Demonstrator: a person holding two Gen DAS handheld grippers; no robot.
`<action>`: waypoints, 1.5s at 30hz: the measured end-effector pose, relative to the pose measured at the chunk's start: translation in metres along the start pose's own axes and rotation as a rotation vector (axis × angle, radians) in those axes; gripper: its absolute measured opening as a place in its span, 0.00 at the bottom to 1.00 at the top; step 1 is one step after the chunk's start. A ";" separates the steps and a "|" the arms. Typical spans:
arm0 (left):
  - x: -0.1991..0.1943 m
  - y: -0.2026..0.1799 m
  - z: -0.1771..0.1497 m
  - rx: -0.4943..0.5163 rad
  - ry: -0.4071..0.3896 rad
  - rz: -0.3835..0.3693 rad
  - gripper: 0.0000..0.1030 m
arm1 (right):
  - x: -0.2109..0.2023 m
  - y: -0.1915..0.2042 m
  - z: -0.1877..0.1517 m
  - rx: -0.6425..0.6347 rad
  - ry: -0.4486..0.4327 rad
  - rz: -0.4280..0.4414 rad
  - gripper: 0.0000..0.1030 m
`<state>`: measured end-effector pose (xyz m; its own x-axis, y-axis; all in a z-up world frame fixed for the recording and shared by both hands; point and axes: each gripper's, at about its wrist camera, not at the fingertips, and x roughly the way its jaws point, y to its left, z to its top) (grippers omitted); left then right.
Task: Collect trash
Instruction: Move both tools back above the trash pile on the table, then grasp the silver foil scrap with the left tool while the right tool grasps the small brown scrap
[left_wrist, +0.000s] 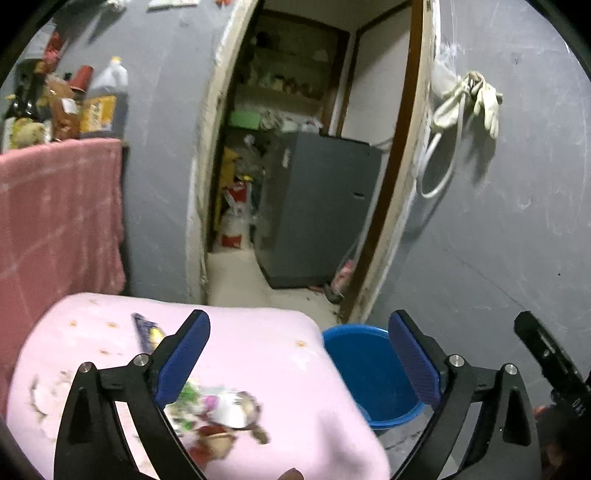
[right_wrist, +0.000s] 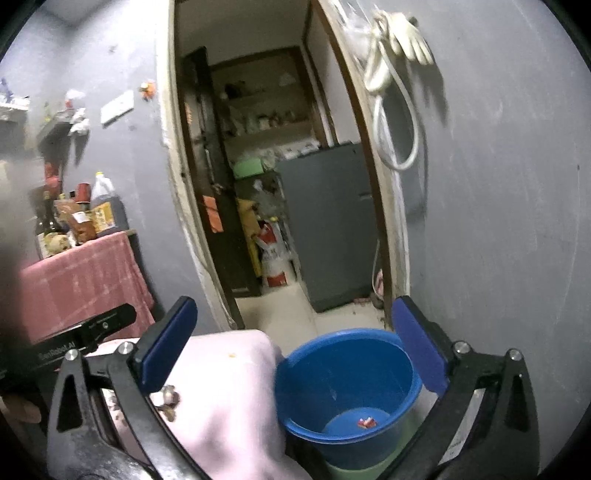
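- Left-wrist view showed the left gripper (left_wrist: 299, 354) with its jaws spread wide and nothing between them; crumpled wrappers (left_wrist: 218, 413) lay on the pink cloth (left_wrist: 258, 350) below its near finger, and a blue-and-yellow packet (left_wrist: 147, 332) sat just beyond that finger.
- The right gripper (right_wrist: 293, 347) also stood spread and empty, with the blue bucket (right_wrist: 332, 376) below and between its fingers; a small red scrap (right_wrist: 365, 422) lay at the bucket's bottom.
- Risk: both views were blurred, and a hasty reach could likely shove wrappers off the cloth's edge instead of pinching them.
- The bucket stood just beside the cloth, so a clumsy drop might miss its rim.
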<state>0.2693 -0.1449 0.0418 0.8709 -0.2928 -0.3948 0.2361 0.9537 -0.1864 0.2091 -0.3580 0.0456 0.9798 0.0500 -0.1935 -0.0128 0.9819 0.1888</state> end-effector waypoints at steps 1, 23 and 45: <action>-0.005 0.004 0.000 0.000 -0.011 0.006 0.92 | -0.005 0.006 0.000 -0.009 -0.014 0.009 1.00; -0.116 0.087 -0.029 0.020 -0.185 0.224 0.98 | -0.038 0.120 -0.024 -0.103 -0.101 0.181 1.00; -0.107 0.122 -0.075 0.079 -0.133 0.284 0.98 | 0.010 0.134 -0.077 -0.227 0.046 0.192 1.00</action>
<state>0.1730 -0.0023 -0.0061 0.9543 -0.0081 -0.2988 0.0043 0.9999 -0.0132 0.2020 -0.2119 -0.0054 0.9451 0.2421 -0.2195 -0.2465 0.9691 0.0075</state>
